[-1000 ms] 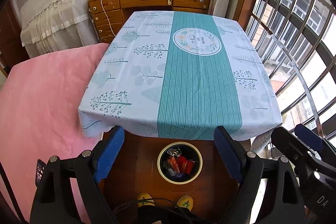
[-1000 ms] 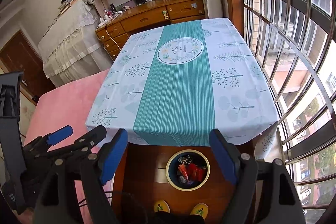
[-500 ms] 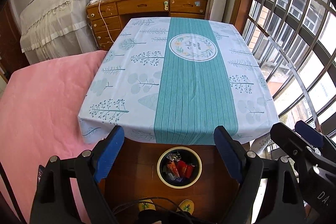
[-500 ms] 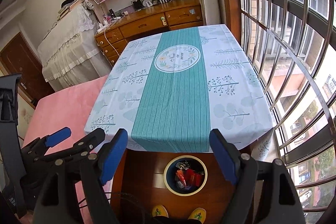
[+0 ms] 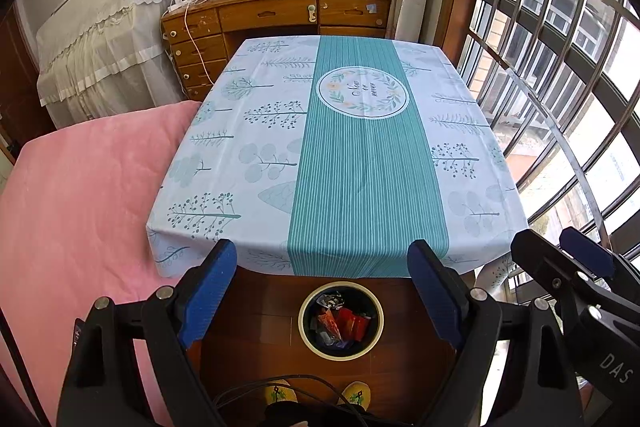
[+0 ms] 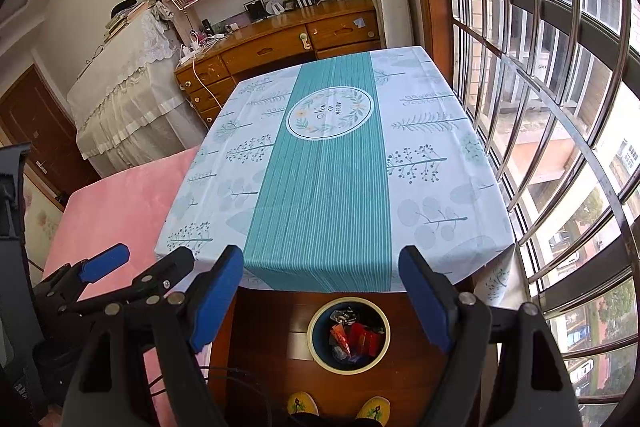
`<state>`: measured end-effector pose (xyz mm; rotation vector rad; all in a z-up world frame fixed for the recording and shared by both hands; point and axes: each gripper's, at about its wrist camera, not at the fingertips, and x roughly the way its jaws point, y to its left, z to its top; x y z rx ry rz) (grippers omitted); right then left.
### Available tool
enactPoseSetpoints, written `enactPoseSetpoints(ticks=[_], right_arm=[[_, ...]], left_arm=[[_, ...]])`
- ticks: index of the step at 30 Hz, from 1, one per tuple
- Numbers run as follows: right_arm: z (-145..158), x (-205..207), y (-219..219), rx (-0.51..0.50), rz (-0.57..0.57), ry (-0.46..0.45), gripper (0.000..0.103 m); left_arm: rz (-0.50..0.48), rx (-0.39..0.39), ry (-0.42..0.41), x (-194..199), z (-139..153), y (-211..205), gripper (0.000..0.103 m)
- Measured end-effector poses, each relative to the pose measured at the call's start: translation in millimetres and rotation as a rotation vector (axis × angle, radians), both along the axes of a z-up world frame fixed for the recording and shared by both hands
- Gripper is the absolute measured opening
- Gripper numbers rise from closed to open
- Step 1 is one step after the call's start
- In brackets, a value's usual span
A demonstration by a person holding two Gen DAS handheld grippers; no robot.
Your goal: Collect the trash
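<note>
A round bin [image 5: 341, 321] with a cream rim stands on the wooden floor at the table's near edge. It holds red and dark wrappers [image 5: 344, 323]. It also shows in the right wrist view [image 6: 349, 335]. My left gripper [image 5: 322, 291] is open and empty, raised above the bin. My right gripper [image 6: 320, 293] is open and empty too, beside the left one. The right gripper shows at the right edge of the left wrist view [image 5: 576, 275]. The table [image 5: 224, 147] has a teal and white cloth with no trash on it.
A pink bed [image 5: 80, 203] lies left of the table. A wooden desk [image 5: 276, 15] with shelves stands behind it. A barred window [image 5: 560, 67] runs along the right. A person's yellow slippers [image 6: 340, 405] are near the bin.
Both grippers have risen and tilted up, so the table and bin sit lower and smaller in view. Both stay open and empty.
</note>
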<state>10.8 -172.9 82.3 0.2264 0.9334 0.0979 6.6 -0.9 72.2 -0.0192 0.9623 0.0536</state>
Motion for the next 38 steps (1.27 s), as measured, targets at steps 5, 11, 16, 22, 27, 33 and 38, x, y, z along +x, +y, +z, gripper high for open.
enactPoseSetpoints(ticks=[5,11,16,22,27,33,38], right_arm=[[-0.5,0.5,-0.7,-0.001,-0.001,0.003,0.081],[-2.5,0.2,-2.9,-0.001,-0.003,0.007,0.081],[-3.0,0.2,-3.9,-0.001,-0.003,0.008,0.081],[-2.9,0.8,-4.5,0.000,-0.002,0.008,0.081],[-3.2,1.1,-6.0,-0.001,-0.003,0.008,0.081],[-4.4,2.0,-7.0,0.001,-0.004,0.009,0.081],[-4.8,2.1,-7.9,0.003,-0.003,0.011,0.081]], left_arm=[[0.001,0.000,0.000,0.0,0.2,-1.6,0.086],[0.001,0.001,0.001,0.2,-0.1,-1.8,0.086],[-0.004,0.001,0.003,0.0,0.9,-5.9,0.086],[-0.005,0.002,0.001,0.2,0.5,-7.0,0.086],[-0.009,0.004,0.001,1.1,-0.2,-8.7,0.086],[-0.014,0.006,0.001,4.6,-1.5,-10.3,0.086],[-0.015,0.005,0.005,4.7,-1.7,-10.3,0.086]])
